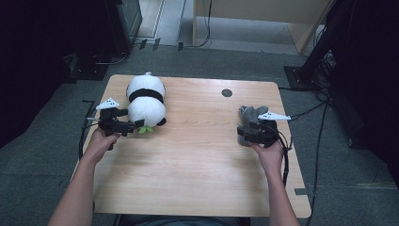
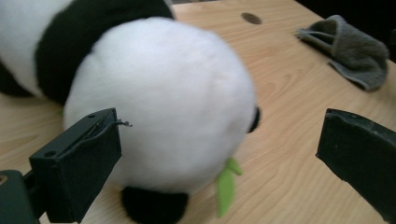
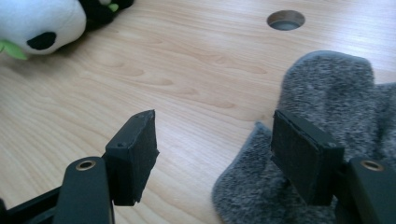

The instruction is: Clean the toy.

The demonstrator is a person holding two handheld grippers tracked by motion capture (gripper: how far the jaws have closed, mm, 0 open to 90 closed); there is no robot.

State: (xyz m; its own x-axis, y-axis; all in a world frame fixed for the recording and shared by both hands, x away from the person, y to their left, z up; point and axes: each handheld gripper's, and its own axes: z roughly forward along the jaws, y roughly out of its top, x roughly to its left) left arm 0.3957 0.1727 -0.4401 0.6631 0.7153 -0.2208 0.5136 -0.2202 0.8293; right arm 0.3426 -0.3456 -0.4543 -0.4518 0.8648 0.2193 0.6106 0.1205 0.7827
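A black-and-white panda plush [image 1: 146, 100] lies at the table's far left, a green leaf [image 1: 146, 129] by its head. My left gripper [image 1: 135, 126] is at the head's near-left side. In the left gripper view its jaws stand wide open around the white head [image 2: 163, 102]; the left pad is close to the fur, the right pad well off it. A grey fuzzy cloth [image 1: 251, 114] lies at the right. My right gripper [image 1: 248, 128] hovers over its near edge, jaws open. The right gripper [image 3: 219, 156] has its right pad above the grey cloth [image 3: 327, 93] and bare wood under the gap.
The wooden table [image 1: 197, 160] has a round cable hole [image 1: 227, 92] at the far right. Cables trail off the right edge near a dark stand [image 1: 310, 61]. Dark equipment stands on the grey floor at the far left, a wooden frame at the back.
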